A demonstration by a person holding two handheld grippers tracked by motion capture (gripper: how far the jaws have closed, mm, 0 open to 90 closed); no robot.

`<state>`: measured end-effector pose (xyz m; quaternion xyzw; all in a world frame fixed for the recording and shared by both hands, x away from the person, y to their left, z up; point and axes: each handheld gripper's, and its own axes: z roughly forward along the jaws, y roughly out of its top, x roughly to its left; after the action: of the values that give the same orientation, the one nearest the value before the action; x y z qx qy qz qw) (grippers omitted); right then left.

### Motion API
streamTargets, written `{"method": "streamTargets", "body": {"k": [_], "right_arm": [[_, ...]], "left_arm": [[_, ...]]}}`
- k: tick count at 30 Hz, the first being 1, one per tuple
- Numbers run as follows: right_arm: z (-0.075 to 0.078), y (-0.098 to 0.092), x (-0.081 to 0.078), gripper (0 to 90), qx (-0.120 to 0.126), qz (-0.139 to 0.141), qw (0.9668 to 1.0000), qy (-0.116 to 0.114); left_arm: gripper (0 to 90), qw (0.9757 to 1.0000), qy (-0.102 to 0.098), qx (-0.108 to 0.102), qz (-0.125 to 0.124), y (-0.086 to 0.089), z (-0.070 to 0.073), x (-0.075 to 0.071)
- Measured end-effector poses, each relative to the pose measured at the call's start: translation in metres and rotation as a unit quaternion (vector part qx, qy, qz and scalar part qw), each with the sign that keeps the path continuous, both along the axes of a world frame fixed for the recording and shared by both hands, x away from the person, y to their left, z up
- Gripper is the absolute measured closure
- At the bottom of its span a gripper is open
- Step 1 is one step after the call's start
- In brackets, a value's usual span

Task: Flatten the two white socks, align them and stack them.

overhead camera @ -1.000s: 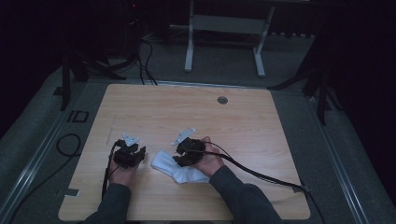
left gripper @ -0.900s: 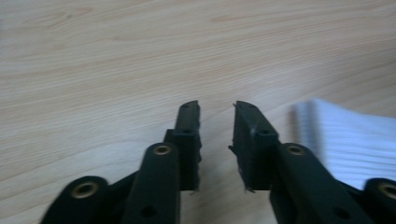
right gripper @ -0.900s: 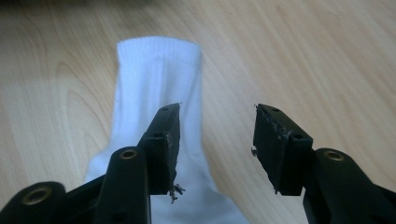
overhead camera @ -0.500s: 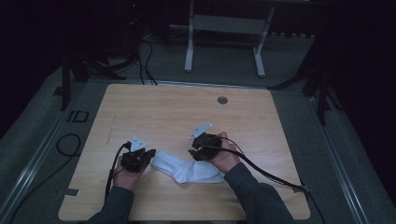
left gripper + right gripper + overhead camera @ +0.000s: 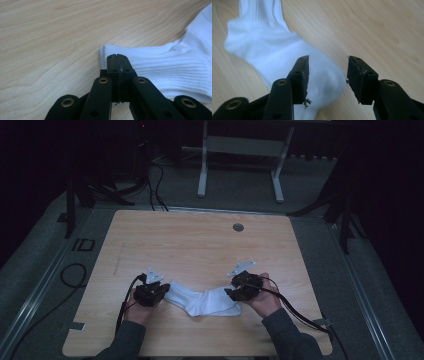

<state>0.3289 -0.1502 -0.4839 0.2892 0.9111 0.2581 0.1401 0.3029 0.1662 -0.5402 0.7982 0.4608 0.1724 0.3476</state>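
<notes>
A white sock (image 5: 205, 301) lies stretched out flat on the wooden table (image 5: 200, 245) near its front edge. My left gripper (image 5: 162, 290) is at the sock's left end. In the left gripper view its jaws (image 5: 117, 58) are pressed together on the ribbed cuff (image 5: 170, 67). My right gripper (image 5: 231, 294) is at the sock's right end. In the right gripper view its jaws (image 5: 328, 66) stand apart over the sock's toe (image 5: 269, 45), which lies below and between them without being pinched. They have just opened a little further.
A small round grommet (image 5: 238, 227) sits near the table's far edge. Cables trail from both grippers over the front edge. A metal stand (image 5: 240, 150) is on the floor beyond the table, and the room around it is dark.
The right gripper has moved right, and the sock, bunched a second ago, now lies stretched between the two grippers. The left gripper has shifted slightly right and shut.
</notes>
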Motion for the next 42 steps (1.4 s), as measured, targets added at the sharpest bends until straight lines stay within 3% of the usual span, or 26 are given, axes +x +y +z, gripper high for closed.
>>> {"method": "streamTargets", "body": {"k": [9, 19, 20, 21, 22, 23, 25, 32, 33, 38, 42], "right_arm": [[-0.021, -0.03, -0.023, 51.2, -0.018, -0.008, 0.9996, 0.019], [-0.05, -0.021, -0.021, 54.6, -0.042, 0.011, 0.9982, 0.042], [-0.051, -0.02, -0.019, 54.6, -0.041, 0.01, 0.9983, 0.042], [-0.051, -0.02, -0.017, 70.0, -0.036, 0.008, 0.9986, 0.039], [-0.051, -0.02, -0.017, 70.0, -0.036, 0.008, 0.9986, 0.039], [-0.051, -0.02, -0.015, 77.5, -0.038, 0.007, 0.9986, 0.037], [-0.05, -0.023, -0.012, 81.9, -0.033, 0.0, 0.9988, 0.036], [-0.044, -0.037, -0.001, 85.9, -0.004, -0.034, 0.9986, 0.04], [-0.042, -0.043, 0.002, 86.2, 0.01, -0.049, 0.9978, 0.045], [-0.041, -0.057, 0.011, 86.4, 0.029, -0.076, 0.9954, 0.052], [-0.048, -0.061, 0.016, 84.8, 0.029, -0.089, 0.9938, 0.06]], "left_arm": [[89.6, 0.9999, 0.01, 0.011, -0.005, -0.004, -0.003, -0.001], [89.6, 0.9996, 0.016, 0.022, -0.009, -0.007, -0.006, 0.0], [89.6, 0.9996, 0.016, 0.022, -0.009, -0.007, -0.006, 0.0], [89.7, 0.9994, 0.015, 0.028, -0.011, -0.007, -0.006, 0.0], [89.7, 0.9994, 0.015, 0.028, -0.011, -0.007, -0.006, 0.0], [89.7, 0.9994, 0.015, 0.028, -0.01, -0.008, -0.007, 0.0], [89.7, 0.9994, 0.014, 0.031, -0.011, -0.008, -0.007, 0.0], [89.8, 0.9992, 0.014, 0.034, -0.013, -0.009, -0.007, 0.0], [89.8, 0.9992, 0.014, 0.035, -0.015, -0.009, -0.007, 0.0], [89.8, 0.9991, 0.015, 0.033, -0.021, -0.011, -0.007, 0.0], [89.8, 0.9989, 0.013, 0.037, -0.026, -0.014, -0.007, 0.0]]}}
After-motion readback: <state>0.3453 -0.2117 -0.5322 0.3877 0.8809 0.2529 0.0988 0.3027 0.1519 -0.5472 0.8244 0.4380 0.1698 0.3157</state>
